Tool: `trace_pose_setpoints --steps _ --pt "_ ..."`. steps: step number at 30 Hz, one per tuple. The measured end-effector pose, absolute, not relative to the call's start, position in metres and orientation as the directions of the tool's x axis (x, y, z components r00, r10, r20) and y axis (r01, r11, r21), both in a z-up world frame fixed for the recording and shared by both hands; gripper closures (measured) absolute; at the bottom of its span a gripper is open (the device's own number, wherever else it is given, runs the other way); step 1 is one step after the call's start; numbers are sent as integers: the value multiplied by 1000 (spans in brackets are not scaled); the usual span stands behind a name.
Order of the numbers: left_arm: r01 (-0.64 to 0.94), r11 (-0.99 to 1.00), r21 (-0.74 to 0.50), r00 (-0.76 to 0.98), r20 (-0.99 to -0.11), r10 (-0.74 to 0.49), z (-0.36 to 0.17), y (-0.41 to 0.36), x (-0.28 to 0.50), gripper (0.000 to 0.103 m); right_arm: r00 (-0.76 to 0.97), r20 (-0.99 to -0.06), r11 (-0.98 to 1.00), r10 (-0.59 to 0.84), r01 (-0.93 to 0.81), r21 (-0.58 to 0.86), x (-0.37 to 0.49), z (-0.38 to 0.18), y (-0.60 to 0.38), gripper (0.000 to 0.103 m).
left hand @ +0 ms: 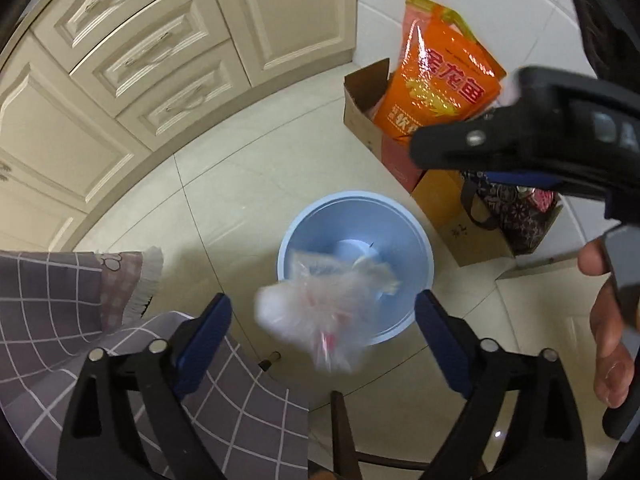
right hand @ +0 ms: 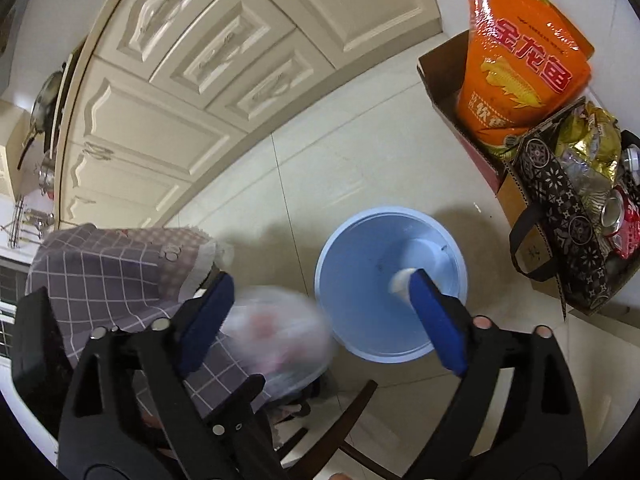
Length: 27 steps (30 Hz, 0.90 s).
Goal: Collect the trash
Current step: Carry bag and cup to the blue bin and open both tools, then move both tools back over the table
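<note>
Left wrist view looks almost straight down at a pale tiled floor (left hand: 224, 184), with cream cabinet drawers (left hand: 132, 52) curving across the top left. A grey checked tablecloth (left hand: 52, 320) with a frilled edge hangs in at the lower left, and a dark chair frame (left hand: 344, 432) crosses the bottom of the picture under the gripper. Right of the middle a cardboard box (left hand: 362, 112) holds an orange rice bag (left hand: 436, 80) standing upright, and just beside it a patterned tote bag (left hand: 516, 216) sits in another carton.

A light blue bin (left hand: 408, 240) stands on the floor near those boxes, its mouth facing up. A crumpled clear plastic bag (left hand: 316, 312), blurred, lies between the left gripper (left hand: 323, 340) fingers and partly over the bin's near rim; its long axis runs roughly from the bin's inside toward the bottom of the picture. The left gripper's jaws stand wide apart and neither pad touches the bag.

From the right wrist, the right gripper (right hand: 323, 312) is likewise spread wide with nothing pinched; its right finger (right hand: 436, 320) overlaps the bin (right hand: 360, 248), where a small white scrap (right hand: 400, 280) shows. The blurred bag (right hand: 280, 332) sits left of the bin here, over the tablecloth's (right hand: 100, 264) edge. A hand (left hand: 612, 328) is at the right edge of the left wrist view.
</note>
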<state>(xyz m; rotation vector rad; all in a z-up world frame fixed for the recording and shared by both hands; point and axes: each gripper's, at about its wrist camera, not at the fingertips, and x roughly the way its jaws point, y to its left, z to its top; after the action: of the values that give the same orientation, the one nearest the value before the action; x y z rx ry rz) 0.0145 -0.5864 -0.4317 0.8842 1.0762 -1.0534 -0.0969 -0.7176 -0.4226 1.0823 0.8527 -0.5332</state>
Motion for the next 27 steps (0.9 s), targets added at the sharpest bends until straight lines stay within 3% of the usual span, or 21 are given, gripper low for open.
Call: trace_pose_setpoints --steps 14,27 --pt "940 338 56 202 -886 -417 -339 -552 11 10 639 -761 440 -116 720 537 -106 -346 -697 6" --pt "876 478 64 389 -679 -623 -192 -452 25 10 785 -580 643 -217 562 521 -65 -196 -621 6"
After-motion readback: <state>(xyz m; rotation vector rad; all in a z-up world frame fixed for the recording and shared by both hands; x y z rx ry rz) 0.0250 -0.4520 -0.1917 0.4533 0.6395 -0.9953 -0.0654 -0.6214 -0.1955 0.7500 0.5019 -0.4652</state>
